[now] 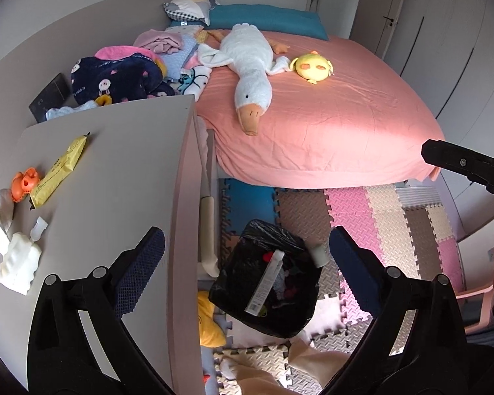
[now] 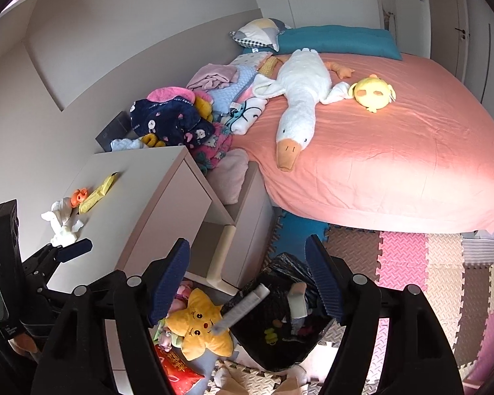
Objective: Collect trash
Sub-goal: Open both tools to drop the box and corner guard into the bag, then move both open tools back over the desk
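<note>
Left wrist view: black trash bag (image 1: 266,283) gapes open, holding litter.

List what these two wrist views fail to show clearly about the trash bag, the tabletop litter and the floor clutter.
- Trash bag: its depth is dark in both views; small items inside cannot be identified.
- Yellow packet: print too small to read.
- White crumpled items: left view, cut by the edge; kind unclear.
- Red packet: right view, partly hidden behind the right gripper.
</note>
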Available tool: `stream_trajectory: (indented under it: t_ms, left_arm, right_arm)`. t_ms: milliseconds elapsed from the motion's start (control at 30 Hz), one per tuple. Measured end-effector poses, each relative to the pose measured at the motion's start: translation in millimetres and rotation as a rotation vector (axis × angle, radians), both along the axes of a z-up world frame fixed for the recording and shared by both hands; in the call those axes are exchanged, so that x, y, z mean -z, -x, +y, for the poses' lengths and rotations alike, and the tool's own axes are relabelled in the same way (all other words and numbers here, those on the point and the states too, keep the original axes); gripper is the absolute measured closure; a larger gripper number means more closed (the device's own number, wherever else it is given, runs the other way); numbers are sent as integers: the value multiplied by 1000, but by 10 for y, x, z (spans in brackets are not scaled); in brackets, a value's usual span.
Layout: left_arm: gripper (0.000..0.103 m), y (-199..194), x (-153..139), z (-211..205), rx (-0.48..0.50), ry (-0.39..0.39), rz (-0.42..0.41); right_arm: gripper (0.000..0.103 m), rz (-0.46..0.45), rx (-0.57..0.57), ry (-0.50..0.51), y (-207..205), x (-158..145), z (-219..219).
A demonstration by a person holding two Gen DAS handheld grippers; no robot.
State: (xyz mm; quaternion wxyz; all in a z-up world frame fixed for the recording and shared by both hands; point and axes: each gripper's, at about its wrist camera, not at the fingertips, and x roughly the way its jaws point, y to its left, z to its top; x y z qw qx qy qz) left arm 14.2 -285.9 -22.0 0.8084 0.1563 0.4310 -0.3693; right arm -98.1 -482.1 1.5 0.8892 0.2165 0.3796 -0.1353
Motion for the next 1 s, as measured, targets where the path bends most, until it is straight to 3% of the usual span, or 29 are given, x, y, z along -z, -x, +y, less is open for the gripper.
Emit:
stream_trajectory:
  t_ms: [433,1000]
  left_arm:
    - [6,-51,28,181,-49,-12,-1]
    - [6,-339,53,1051,-240,-28,-4]
  right_arm:
    - [30,6,-63,-13,-151,29,174]
    - [30,38,-227,-34,-699,122,785]
